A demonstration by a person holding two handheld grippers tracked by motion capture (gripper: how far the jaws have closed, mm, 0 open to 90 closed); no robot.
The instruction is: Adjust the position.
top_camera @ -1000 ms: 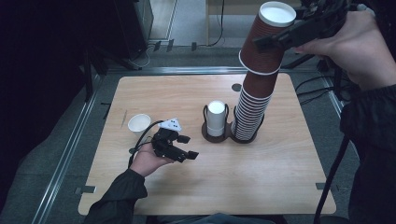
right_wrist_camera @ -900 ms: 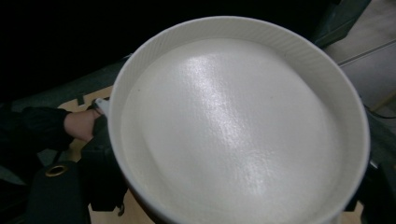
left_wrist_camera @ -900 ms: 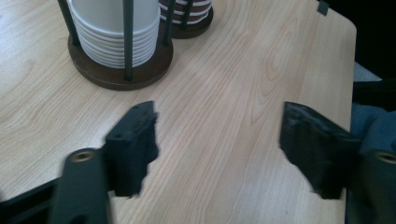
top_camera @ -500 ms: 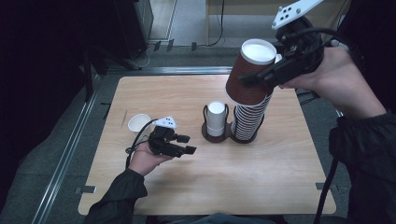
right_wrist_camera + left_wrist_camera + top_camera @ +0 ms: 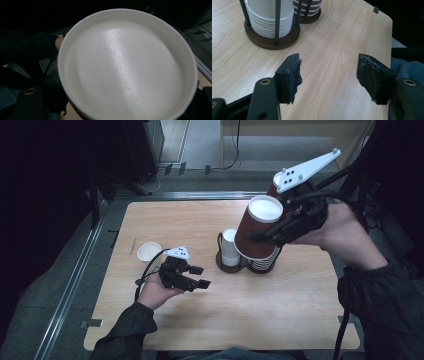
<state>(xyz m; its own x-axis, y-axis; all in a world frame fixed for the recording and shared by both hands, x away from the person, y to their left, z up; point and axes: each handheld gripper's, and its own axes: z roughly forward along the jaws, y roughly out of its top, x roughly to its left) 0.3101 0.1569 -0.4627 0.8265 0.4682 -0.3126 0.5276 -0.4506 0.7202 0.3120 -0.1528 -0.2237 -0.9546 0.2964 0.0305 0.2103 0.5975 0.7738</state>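
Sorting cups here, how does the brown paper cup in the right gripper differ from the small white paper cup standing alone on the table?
The brown paper cup is larger, dark outside, tilted and held aloft; the small white paper cup stands upright on the wooden table, untouched. Both are white inside.

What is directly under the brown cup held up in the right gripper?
Under the brown cup, the striped cup stack sits in its holder; only its lower rims show, the top being covered by the cup.

The brown cup [image 5: 256, 232] hides most of the brown-cup stack [image 5: 263, 263].
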